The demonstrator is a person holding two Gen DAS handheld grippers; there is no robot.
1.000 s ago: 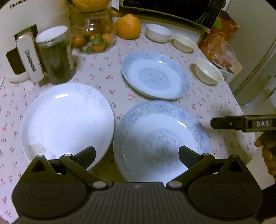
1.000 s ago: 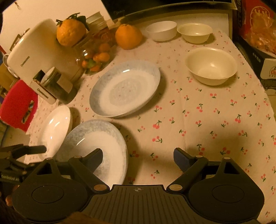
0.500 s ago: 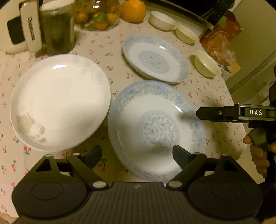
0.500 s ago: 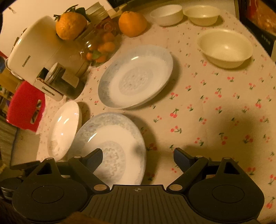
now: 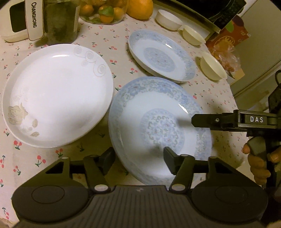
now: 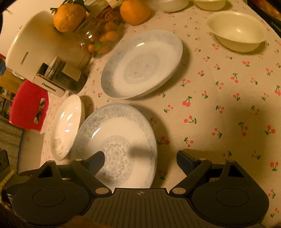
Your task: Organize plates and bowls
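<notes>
Three plates lie on the cherry-print tablecloth. A near blue-patterned plate (image 5: 158, 126) (image 6: 116, 145) sits by the table's front edge. A second blue-patterned plate (image 5: 161, 56) (image 6: 142, 64) lies behind it. A plain white plate (image 5: 56, 93) (image 6: 67, 124) lies to the left. Three cream bowls (image 5: 212, 68) (image 6: 237, 31) stand at the back right. My left gripper (image 5: 138, 162) is open, its jaws astride the near plate's front left rim. My right gripper (image 6: 140, 162) is open over that plate's right rim; it also shows in the left wrist view (image 5: 207, 121).
A white Changhong appliance (image 6: 33, 45), a dark jar (image 5: 59, 19), a glass jar of small fruit (image 6: 100, 40) and oranges (image 6: 135, 12) crowd the back left. A red stool (image 6: 28, 103) stands beyond the left table edge. A snack box (image 5: 228, 38) sits back right.
Both grippers have moved down and closer to the near blue-patterned plate. The left gripper's jaws have narrowed somewhat. No plate has moved.
</notes>
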